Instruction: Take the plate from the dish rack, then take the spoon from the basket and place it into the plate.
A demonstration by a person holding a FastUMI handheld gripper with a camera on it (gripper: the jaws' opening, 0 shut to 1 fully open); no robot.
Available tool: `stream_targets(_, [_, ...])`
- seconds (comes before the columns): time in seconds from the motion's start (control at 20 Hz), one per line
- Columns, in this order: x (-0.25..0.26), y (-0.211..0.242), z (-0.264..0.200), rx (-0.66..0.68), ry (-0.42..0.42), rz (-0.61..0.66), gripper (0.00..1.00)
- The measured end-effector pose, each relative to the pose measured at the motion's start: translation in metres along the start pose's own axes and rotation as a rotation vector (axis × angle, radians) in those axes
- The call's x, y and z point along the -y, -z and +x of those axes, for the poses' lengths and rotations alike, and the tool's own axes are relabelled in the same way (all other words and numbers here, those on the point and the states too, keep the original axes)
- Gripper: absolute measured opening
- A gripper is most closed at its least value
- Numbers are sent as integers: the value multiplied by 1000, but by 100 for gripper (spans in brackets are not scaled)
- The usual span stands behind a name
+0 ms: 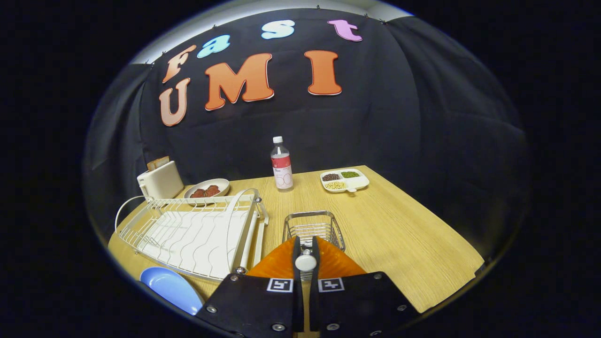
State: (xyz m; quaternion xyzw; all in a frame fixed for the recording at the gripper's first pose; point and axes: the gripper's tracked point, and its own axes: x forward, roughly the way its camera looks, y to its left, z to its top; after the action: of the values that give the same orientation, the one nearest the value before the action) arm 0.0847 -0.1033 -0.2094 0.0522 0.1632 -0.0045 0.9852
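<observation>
1. Round blue plastic plate [171,287] lies on the wooden counter [399,234], beside the white wire dish rack [188,232].
2. Tool [305,256] clenched on a white spoon [305,262]'s handle, above the wire basket [313,228].
3. Judged: spoon lifted; next, carry it left onto the plate.

Even overhead light falls on the pale wooden worktop [399,225], bright against the dark booth wall [422,122], which soaks up most of the glow. Shadows are short and soft beneath the water bottle [281,164] and the dish rack [197,230]. Fisheye distortion bows the worktop's edges and bends the wall's folds outward. The centre is sharp; the blue plate [171,288] near the rim looks slightly smeared. A faint sheen marks the white knob held in the tool [305,256].
</observation>
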Motion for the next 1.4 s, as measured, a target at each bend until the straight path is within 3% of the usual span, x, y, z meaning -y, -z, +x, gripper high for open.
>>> stream_targets(0.35, [-4,-44,-41,75,24,-28,5])
stream_targets(0.7, [-56,-79,-98,130,-3,-49,5])
stream_targets(1.1, [-153,-50,-153,101,-97,-65,5])
stream_targets(1.4, [-208,-11,-169,57,-169,-85,5])
